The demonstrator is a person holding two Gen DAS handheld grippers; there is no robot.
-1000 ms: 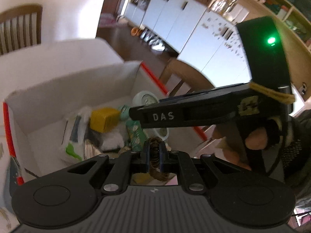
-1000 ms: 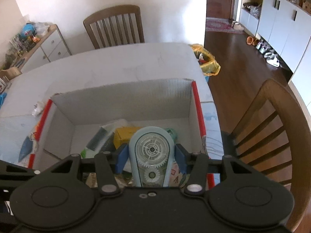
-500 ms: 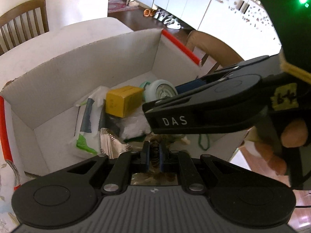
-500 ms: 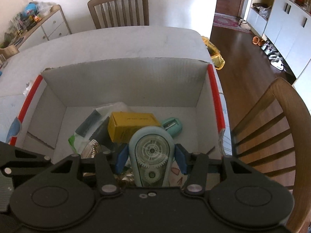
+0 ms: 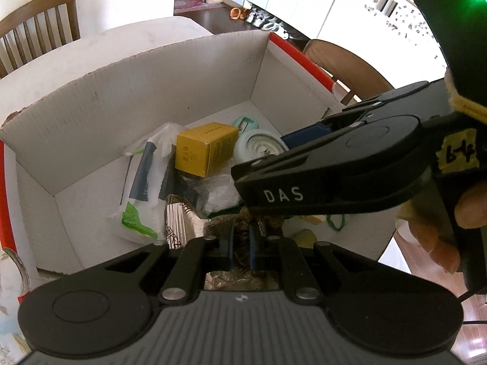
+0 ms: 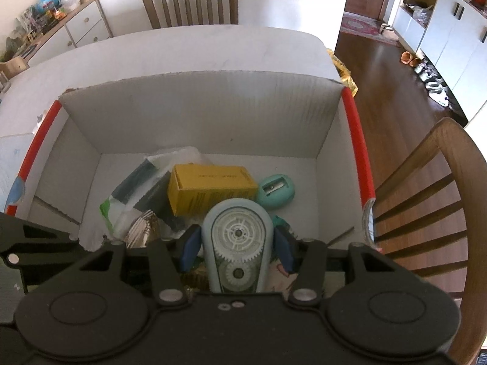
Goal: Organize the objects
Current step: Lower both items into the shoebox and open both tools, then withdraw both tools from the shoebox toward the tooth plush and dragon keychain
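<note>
Only my right view shows the sharpener (image 6: 275, 194) in the box (image 6: 194, 103) beside the carton (image 6: 210, 190). My right gripper (image 6: 237, 245) is opening around the tape dispenser (image 6: 237, 243); my left gripper (image 5: 240, 243) pinches what may be a brown hair tie (image 5: 243, 234).

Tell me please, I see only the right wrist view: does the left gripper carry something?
Observer: Yes. The left gripper has its jaws shut on a small brown patterned thing; what it is, I cannot tell.
Operator: Where does it hang?
Observer: Over the near part of the white cardboard box, just above a crinkled silver foil packet.
Operator: Is something in the box hidden from me?
Observer: A thin green cord loop lies on the box floor, in the near right corner.
</note>
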